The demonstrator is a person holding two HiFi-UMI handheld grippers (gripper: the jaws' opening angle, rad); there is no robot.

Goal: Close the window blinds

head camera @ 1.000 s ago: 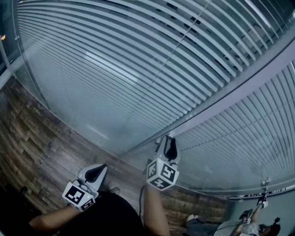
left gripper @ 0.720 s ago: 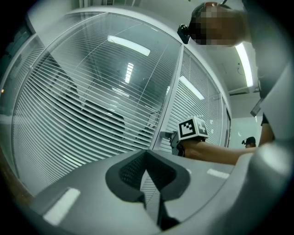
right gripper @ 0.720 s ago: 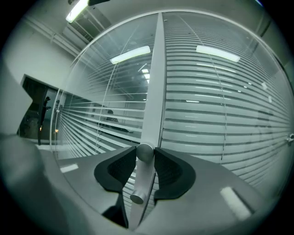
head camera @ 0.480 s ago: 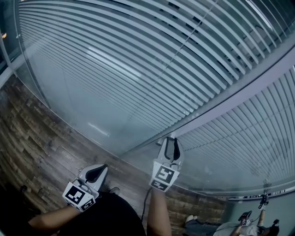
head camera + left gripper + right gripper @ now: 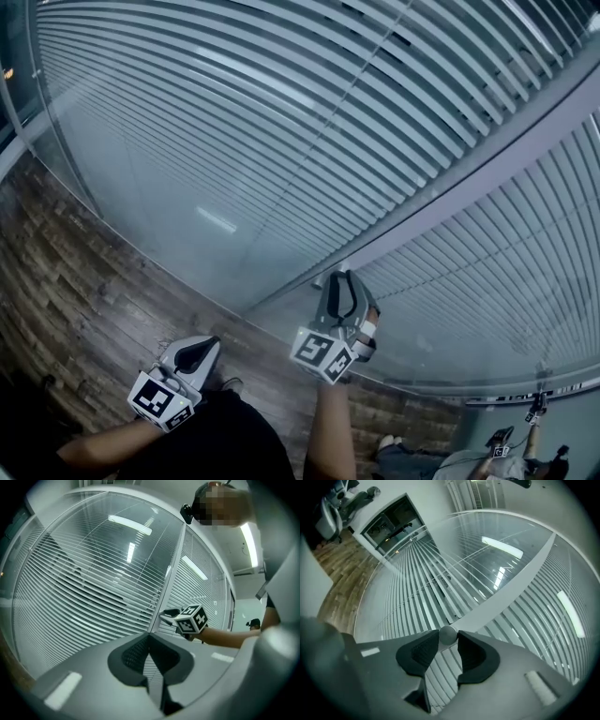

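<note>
Pinching the knob [image 5: 448, 635] in my right gripper [image 5: 449, 644], left gripper [image 5: 149, 657] shut empty; a crooked twist could slip off.

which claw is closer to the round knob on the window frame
Right. The right claw grips the knob on the frame; the left claw sits shut, low and well to its left.

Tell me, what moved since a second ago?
The right tool, clamped on the round knob, twisted so its marker cube rolled left, and the blind slats look tilted flatter, with thinner gaps. The left tool stayed low and shut, holding nothing.
</note>
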